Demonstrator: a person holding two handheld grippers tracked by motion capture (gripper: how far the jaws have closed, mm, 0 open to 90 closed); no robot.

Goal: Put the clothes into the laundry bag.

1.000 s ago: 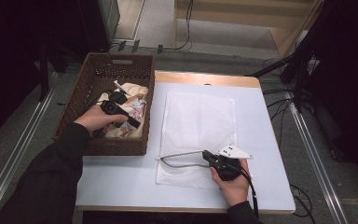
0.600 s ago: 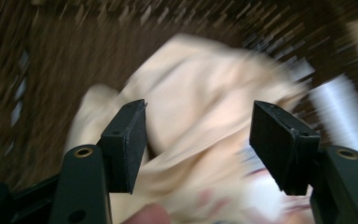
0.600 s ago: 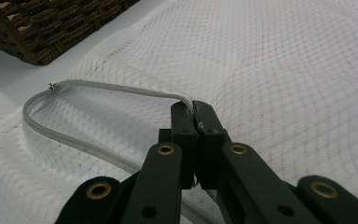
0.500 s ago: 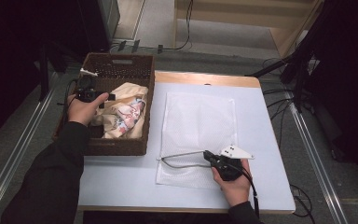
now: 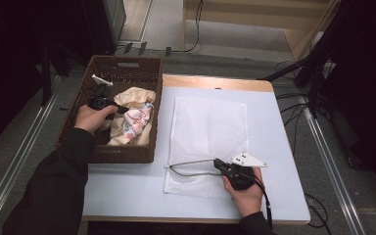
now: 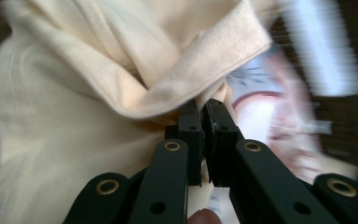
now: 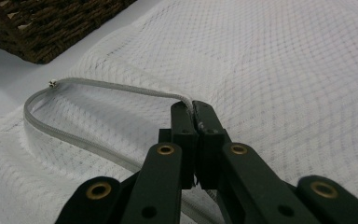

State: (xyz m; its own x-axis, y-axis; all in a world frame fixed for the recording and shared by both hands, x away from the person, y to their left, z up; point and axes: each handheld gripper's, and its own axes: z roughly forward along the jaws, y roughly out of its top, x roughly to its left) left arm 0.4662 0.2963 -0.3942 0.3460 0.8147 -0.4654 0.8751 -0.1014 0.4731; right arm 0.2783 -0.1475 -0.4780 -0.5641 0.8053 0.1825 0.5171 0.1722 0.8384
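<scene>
Pinching down in the dark woven wicker basket [image 5: 127, 73], the left gripper [image 6: 204, 112] has just been closing, and its jaws now stand nearly together on a fold of the cream cotton garment [image 6: 74, 93], fabric caught between the tips. That garment, with its pink-and-blue printed patch, lies bunched inside the basket, which sits off the worktop's left edge toward the far corner, and the left hand [image 5: 94, 117] hovers over the basket's left side. Over on the pale blue worktop [image 5: 284, 127], the white mesh laundry bag [image 5: 210, 132] lies flat in the middle, reaching toward the near edge. The right gripper [image 5: 219, 164] has its jaws clamped tight on the bag's grey zipper edge [image 7: 121, 91] near the bag's near end, lifting that edge into an open loop above the mesh.
</scene>
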